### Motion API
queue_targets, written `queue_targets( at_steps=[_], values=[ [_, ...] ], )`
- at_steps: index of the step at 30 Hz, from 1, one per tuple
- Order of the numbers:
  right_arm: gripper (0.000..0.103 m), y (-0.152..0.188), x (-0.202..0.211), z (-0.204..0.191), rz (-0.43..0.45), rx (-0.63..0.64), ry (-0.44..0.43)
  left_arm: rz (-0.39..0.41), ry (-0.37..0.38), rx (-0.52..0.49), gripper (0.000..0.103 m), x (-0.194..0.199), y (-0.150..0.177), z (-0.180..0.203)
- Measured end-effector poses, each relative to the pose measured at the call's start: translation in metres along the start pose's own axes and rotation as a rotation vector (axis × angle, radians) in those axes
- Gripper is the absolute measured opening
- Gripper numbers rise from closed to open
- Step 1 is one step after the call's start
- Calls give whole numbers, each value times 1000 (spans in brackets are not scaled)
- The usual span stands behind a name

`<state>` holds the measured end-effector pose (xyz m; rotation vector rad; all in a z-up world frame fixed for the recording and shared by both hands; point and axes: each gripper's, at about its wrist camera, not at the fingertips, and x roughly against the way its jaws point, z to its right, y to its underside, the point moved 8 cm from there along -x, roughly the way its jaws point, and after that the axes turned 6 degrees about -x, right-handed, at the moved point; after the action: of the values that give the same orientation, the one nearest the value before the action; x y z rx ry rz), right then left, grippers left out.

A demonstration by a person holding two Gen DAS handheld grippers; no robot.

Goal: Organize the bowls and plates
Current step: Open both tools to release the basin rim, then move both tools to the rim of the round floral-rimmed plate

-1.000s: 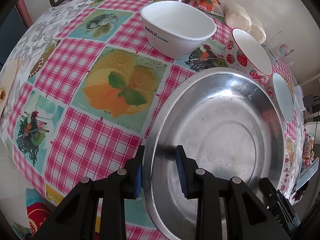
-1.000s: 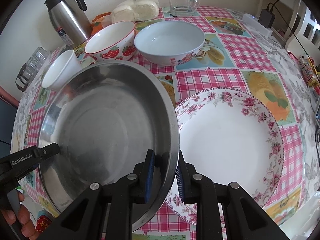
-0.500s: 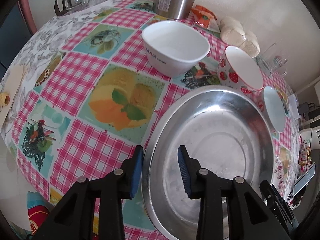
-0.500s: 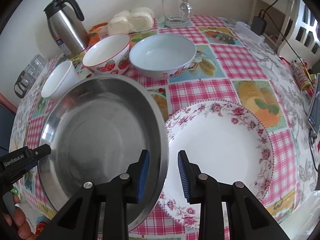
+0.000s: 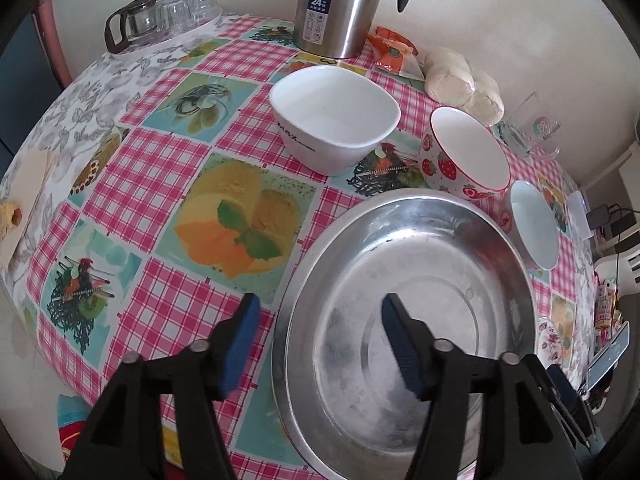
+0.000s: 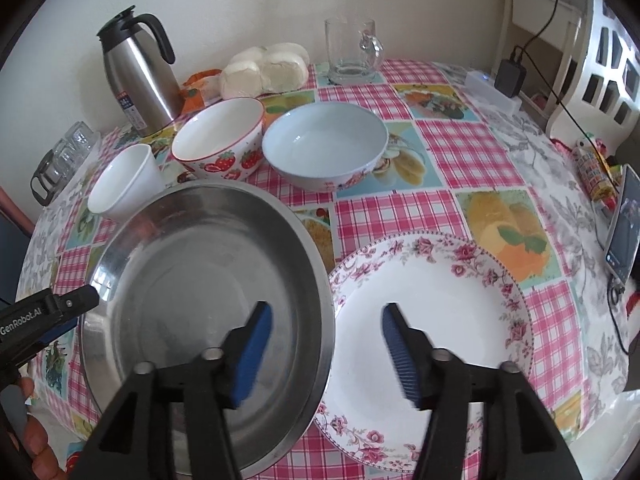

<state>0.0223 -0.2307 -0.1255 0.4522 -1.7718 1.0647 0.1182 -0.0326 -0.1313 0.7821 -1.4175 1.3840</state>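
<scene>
- Blue-padded jaws on my left gripper [image 5: 318, 344] stand open; they have just been opening, and they straddle the near left rim of the steel pan [image 5: 420, 320] without the pads pressing on it.
- Same on my right gripper [image 6: 326, 350]: its jaws have just been opening and now stand apart, one pad over the pan's right side, the other over the floral plate [image 6: 440, 320]. The pan's rim lies between them, untouched.
- I see the steel pan resting on the counter [image 6: 460, 148], which wears a pink checked cloth with food pictures. The pan's right edge overlaps the floral plate's left rim, so the two sit side by side, touching.
- From the right wrist view, my left gripper's black tip shows at the pan's far left edge, with part of a hand [image 6: 36, 436] below it.
- Behind the pan stands a row of three: a white squarish bowl [image 5: 334, 116] on the left, a strawberry bowl [image 6: 220, 136] in the middle, a pale blue bowl [image 6: 324, 146] on the right. All are upright; the strawberry bowl and blue bowl stand just beside each other.
- Further back, against the wall, a steel thermos jug [image 6: 136, 76] stands with white buns [image 6: 264, 68] and an orange packet [image 5: 394, 50] next to it, and a glass mug [image 6: 352, 52] to the right.
- A tray of glass cups [image 5: 168, 16] sits at the far left corner; a phone [image 6: 622, 236] leans at the right edge.
</scene>
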Motion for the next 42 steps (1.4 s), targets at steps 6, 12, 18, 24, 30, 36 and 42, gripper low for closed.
queue_targets(
  at_steps=[6, 12, 18, 24, 30, 36, 42],
  values=[
    [80, 0, 0, -5, 9, 25, -12, 7, -50, -42, 85, -2, 1, 2],
    [91, 0, 0, -9, 18, 46, -21, 25, -89, -61, 93, -2, -1, -1],
    [103, -2, 2, -11, 41, 57, -29, 51, -120, -60, 97, 0, -4, -6],
    [103, -5, 6, -8, 75, 53, -21, 95, -127, -53, 97, 6, -8, -7],
    [103, -13, 13, 3, 121, 21, -1, 172, -82, -69, 98, 19, -16, 4],
    [103, -23, 23, 41, 179, -123, 64, 242, 40, -113, 98, 38, -20, 33],
    [103, -28, 35, 98, 208, -321, 99, 315, 145, -233, 98, 62, -13, 81]
  ],
)
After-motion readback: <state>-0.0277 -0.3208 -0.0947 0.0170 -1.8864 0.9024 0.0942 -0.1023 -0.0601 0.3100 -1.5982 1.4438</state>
